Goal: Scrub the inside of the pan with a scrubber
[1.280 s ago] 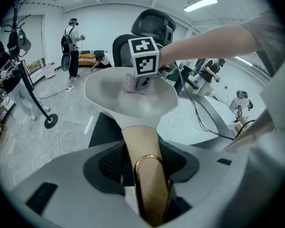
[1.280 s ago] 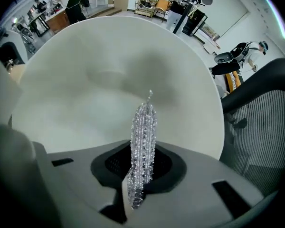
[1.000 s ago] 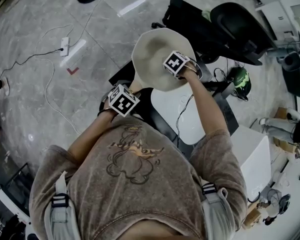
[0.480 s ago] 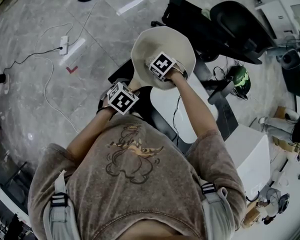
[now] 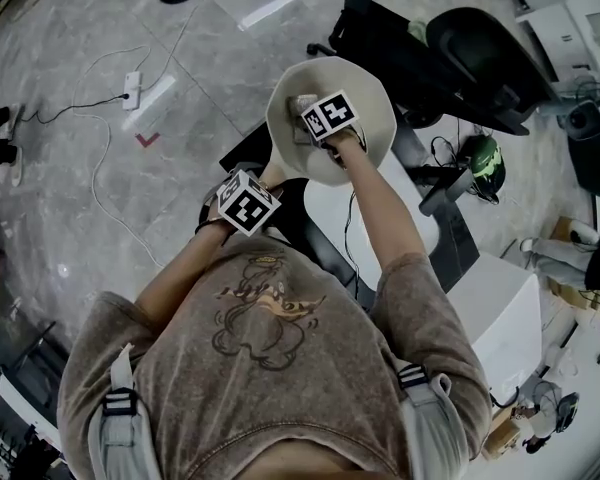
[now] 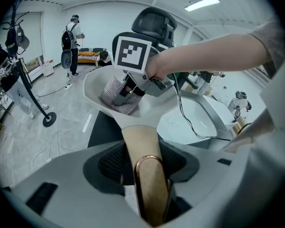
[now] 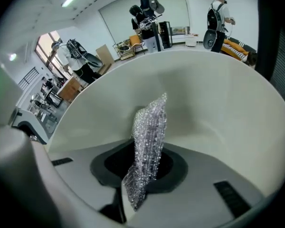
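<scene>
1. The pan (image 5: 360, 83), pale inside, is held up in the air at the middle far part of the head view, over the floor and the far edge of a white bench (image 5: 380, 228). Its bowl fills the right gripper view, where the rim is cut off at the right edge.
2. The scrubber (image 7: 149, 137), a silvery mesh pad, stands edge-on inside the bowl. In the left gripper view it lies against the pan's inner wall. From the head view only a corner of it peeks out left of the marker cube (image 5: 330, 114).
3. The right gripper (image 7: 141, 184) has its jaws drawn narrow, clamped on the scrubber's near end. In the head view the cube hides them.
4. The tan pan handle (image 6: 138, 139) runs from the bowl toward the near side into the left gripper (image 6: 149, 184), whose jaws are closed on it. The handle's near tip, with a copper loop, sinks out of sight in the gripper body.
5. A black chair (image 5: 480, 43) stands far right. Distant people are too small to make out.
</scene>
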{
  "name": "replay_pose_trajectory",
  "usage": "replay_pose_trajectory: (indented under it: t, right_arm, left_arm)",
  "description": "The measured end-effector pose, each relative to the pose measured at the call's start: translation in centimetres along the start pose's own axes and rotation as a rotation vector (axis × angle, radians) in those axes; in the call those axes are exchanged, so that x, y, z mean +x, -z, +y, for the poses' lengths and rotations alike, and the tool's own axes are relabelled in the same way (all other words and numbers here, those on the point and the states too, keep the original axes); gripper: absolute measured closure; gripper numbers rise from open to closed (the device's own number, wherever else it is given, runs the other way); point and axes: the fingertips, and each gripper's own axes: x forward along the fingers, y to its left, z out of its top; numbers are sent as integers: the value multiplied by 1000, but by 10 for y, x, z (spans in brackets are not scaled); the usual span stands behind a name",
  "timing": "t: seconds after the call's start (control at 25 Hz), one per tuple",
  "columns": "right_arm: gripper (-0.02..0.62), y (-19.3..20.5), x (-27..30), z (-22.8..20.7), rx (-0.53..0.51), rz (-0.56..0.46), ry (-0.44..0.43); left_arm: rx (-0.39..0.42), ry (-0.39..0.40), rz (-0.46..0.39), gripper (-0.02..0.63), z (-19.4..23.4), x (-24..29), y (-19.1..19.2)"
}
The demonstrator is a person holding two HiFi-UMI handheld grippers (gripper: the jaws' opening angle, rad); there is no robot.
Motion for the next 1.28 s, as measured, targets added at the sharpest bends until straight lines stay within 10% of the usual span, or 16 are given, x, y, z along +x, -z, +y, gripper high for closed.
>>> replay_pose_trajectory:
  t: [0.4,0.68,1.28]
  right_arm:
    - [512,-16,-23,-67,36,-119,250]
    - [512,26,-56,-103,-68,74,462]
    - [512,28,-109,-38,50,-313,294]
  left_arm:
    - [-21,13,0,382,0,2,0]
    - [-49,39,0,380,-1,3,2]
    - [-43,0,-115,382,0,-23,-25]
